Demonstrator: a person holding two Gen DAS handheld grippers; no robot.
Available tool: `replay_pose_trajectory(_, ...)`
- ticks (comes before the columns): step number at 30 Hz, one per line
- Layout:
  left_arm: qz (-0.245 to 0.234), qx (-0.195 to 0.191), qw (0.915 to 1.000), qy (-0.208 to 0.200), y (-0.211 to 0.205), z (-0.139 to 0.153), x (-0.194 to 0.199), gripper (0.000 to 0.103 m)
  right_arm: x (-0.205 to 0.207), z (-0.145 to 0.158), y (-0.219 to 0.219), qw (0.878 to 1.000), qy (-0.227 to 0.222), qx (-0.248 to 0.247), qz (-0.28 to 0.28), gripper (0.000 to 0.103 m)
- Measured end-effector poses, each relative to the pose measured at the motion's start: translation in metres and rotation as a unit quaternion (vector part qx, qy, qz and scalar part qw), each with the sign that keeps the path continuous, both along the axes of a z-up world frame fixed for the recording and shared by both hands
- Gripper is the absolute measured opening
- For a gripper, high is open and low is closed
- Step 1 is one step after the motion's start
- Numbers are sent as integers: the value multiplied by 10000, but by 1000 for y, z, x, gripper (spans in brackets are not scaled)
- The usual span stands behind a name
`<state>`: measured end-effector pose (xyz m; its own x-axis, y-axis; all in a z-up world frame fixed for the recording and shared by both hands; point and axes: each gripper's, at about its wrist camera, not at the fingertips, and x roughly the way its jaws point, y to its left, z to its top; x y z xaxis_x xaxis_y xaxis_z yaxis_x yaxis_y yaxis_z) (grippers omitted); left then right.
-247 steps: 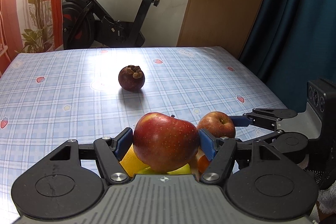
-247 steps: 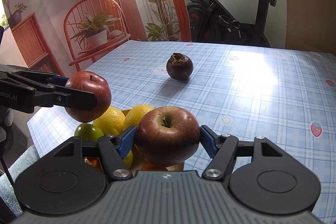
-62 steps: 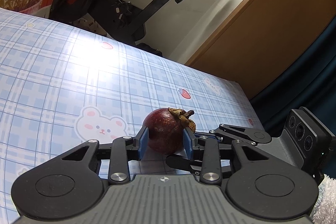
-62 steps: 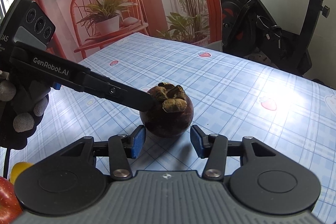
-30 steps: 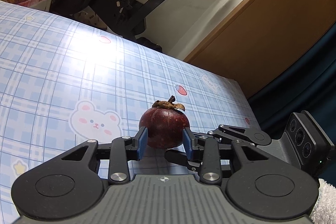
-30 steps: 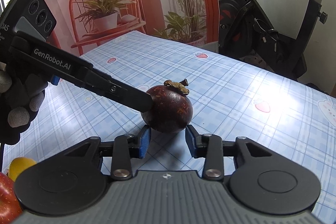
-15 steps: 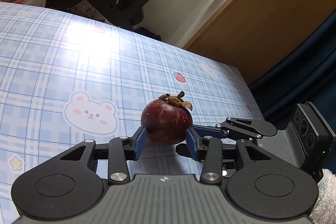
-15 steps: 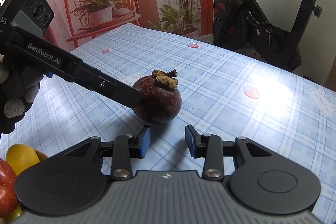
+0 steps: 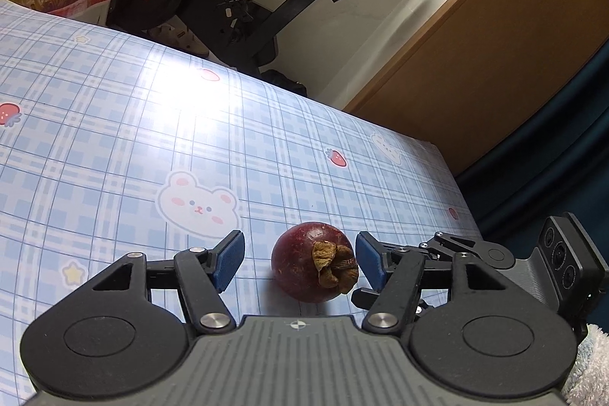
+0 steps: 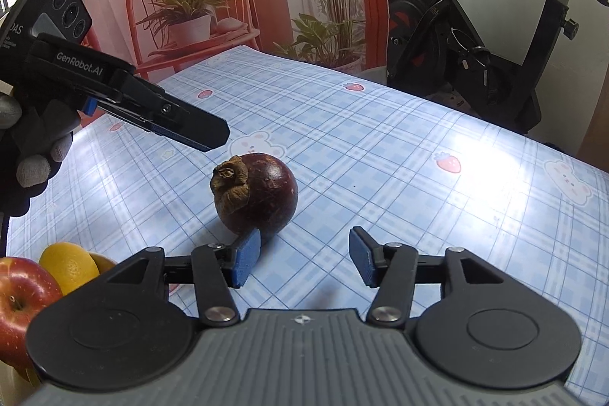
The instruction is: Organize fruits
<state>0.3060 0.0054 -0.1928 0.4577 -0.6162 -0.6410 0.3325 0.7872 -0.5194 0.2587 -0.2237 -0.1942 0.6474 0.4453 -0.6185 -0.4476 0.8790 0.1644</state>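
Note:
A dark purple mangosteen (image 9: 304,269) lies on its side on the blue checked tablecloth (image 9: 114,139), its brown calyx turned toward the left wrist camera. My left gripper (image 9: 299,241) straddles it with jaws opening; the pads (image 9: 228,263) stand clear of the fruit. In the right wrist view the mangosteen (image 10: 262,196) sits just ahead of my right gripper (image 10: 304,259). That gripper's jaws are also opening, with nothing between them, and the left pad (image 10: 247,257) is close to the fruit's base. The left gripper (image 10: 207,136), in a gloved hand (image 10: 34,155), hovers above and left of the fruit.
A red apple (image 10: 19,299) and yellow citrus (image 10: 70,265) are piled at the table's near left corner. An exercise bike (image 10: 475,44) stands behind the table. A wooden panel (image 9: 475,63) and dark curtain (image 9: 571,158) line the right side.
The left jaws have spread and let go of the mangosteen, which has tipped from calyx-up onto its side on the cloth. The right jaws have widened too and drawn back slightly.

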Motion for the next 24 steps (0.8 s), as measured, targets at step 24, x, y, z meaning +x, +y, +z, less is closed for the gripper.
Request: replay_pose_trajectory(24,-455,-293,9981,287,-26,-22,30,53,30,-18,13,9993,122,331,147,61)
